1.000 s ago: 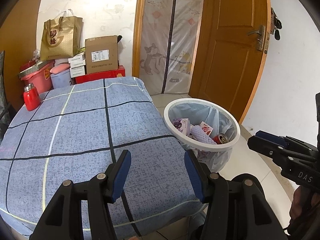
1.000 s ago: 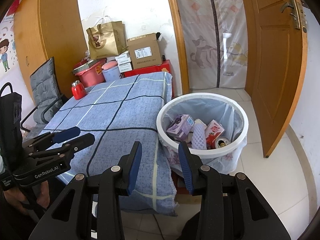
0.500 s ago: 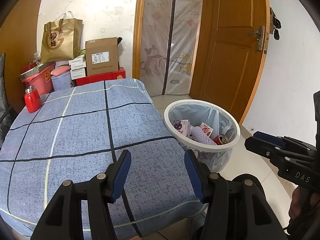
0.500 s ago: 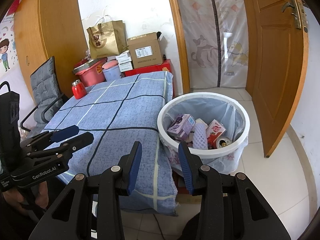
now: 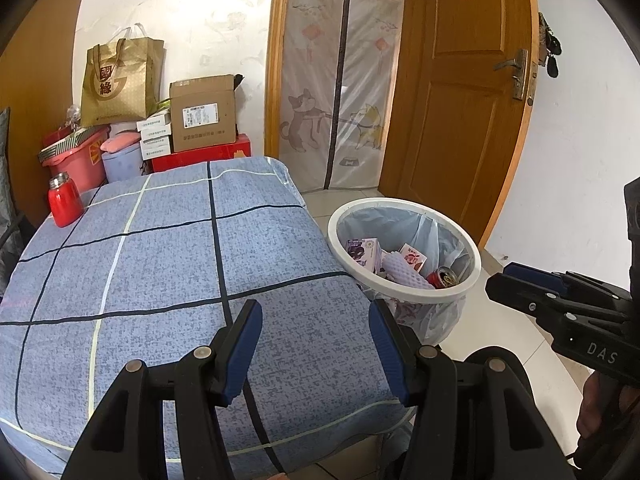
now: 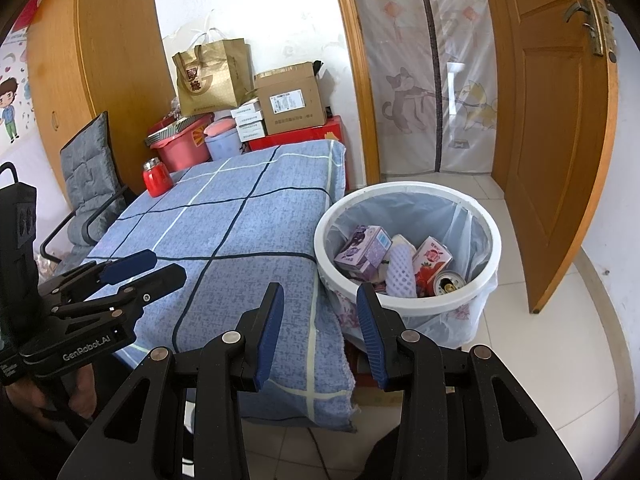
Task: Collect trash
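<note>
**Both grippers empty above the table, trash in the bin**

Left wrist view: the left gripper (image 5: 316,344) hangs over the near part of the table (image 5: 160,264), which is covered by a blue checked cloth; its blue-padded jaws stand wide apart with nothing between them. The white trash bin (image 5: 474,276), lined with a clear bag, stands on the floor touching the table's right edge. Inside the bin lie a purple carton (image 5: 362,250), a white foam net sleeve (image 5: 404,272), a red-and-white strawberry carton (image 5: 412,257) and an opened red can (image 5: 442,278). On the table's far left corner stands a red flask (image 5: 64,202). Behind the table are a pink tub (image 5: 78,162), a cardboard box (image 5: 202,114) on a red box, and a gold paper bag (image 5: 120,82). The right gripper (image 5: 516,282) shows at the right of the bin, above the floor.

Right wrist view: the right gripper (image 6: 320,320) hovers over the table's near right corner, just beside the trash bin (image 6: 406,302); its jaws are about half apart and grip nothing. The bin holds the purple carton (image 6: 362,248), the foam net sleeve (image 6: 400,270), the strawberry carton (image 6: 432,258) and the can (image 6: 450,283), all against the near wall. The left gripper (image 6: 146,268) shows at the table's left, over the cloth, held by a hand (image 6: 60,394).
</note>
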`<state>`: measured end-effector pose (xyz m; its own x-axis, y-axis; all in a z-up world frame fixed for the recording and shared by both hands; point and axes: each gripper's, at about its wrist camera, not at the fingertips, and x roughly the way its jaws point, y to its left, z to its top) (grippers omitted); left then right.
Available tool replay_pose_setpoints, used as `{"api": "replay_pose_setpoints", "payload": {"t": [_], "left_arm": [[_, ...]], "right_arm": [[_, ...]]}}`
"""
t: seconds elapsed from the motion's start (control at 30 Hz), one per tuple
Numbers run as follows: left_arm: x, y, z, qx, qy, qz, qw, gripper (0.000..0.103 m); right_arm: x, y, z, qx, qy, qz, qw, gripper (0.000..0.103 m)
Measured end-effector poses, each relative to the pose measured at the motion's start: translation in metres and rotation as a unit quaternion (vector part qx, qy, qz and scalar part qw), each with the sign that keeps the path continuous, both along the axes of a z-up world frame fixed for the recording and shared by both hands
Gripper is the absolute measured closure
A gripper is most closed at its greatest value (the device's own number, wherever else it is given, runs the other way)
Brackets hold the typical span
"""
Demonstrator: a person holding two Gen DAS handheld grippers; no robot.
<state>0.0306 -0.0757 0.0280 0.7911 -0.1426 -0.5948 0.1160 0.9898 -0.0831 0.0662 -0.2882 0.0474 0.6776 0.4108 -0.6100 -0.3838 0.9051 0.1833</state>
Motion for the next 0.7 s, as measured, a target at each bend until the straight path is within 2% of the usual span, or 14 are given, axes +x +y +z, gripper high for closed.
{"api": "replay_pose_setpoints", "payload": {"t": [0.7], "left_arm": [[0.0004, -0.0007, -0.0027, 0.013, 0.002, 0.002, 0.9999, 0.048]], "right_arm": [[0.0003, 0.0035, -0.0094, -0.001, 0.006, 0.002, 1.0, 0.064]]}}
